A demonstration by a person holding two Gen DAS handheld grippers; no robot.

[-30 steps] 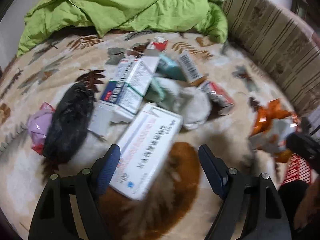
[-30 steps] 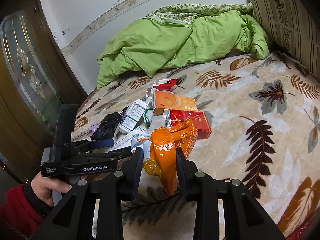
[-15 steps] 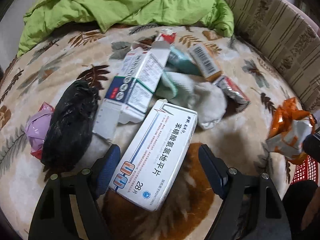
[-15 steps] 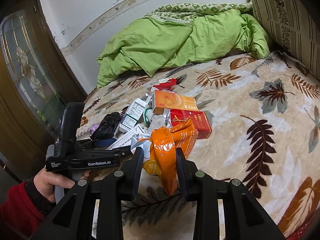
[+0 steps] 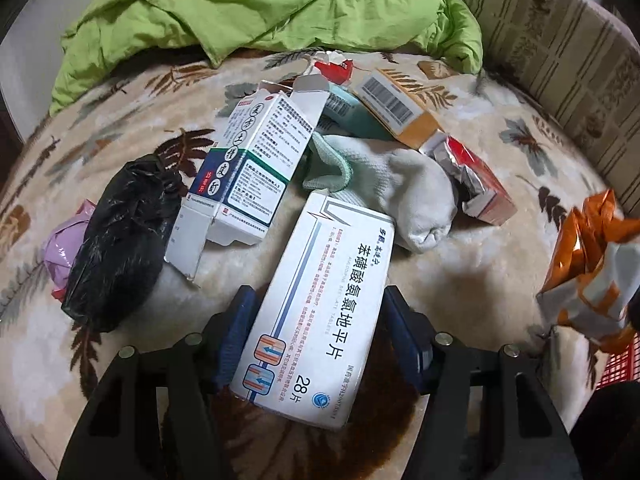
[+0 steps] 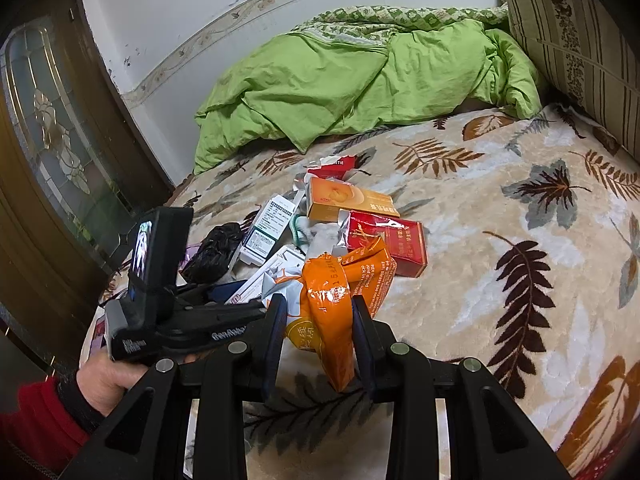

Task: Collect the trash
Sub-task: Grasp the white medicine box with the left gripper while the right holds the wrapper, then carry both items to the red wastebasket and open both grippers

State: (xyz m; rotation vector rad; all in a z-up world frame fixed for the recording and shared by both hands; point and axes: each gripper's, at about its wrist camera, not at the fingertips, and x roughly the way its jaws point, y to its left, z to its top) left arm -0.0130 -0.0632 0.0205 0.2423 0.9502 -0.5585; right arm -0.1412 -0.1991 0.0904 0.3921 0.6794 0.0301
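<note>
A long white medicine box (image 5: 320, 300) lies on the leaf-patterned blanket (image 5: 460, 280) at the near edge of a trash pile. My left gripper (image 5: 319, 296) straddles the box's near half. Its jaws are closing, with the left pad at the box's edge and a thin gap still showing at the right pad. My right gripper (image 6: 319, 304) is shut on a crumpled orange wrapper (image 6: 328, 308), held just above the blanket. That wrapper (image 5: 588, 264) also shows at the right edge of the left wrist view.
The pile holds an opened white-and-blue box (image 5: 248, 168), a black bag (image 5: 120, 240), a pink wrapper (image 5: 60, 248), a pale sock (image 5: 400, 192), a red pack (image 5: 480, 184) and an orange barcoded box (image 5: 396, 108). A green quilt (image 5: 260, 4) lies behind, a striped cushion (image 5: 560, 60) to the right, a red basket (image 5: 616, 364) near right.
My left gripper came down and forward over the white box, and its jaws narrowed around it. The right gripper with the orange wrapper stayed put.
</note>
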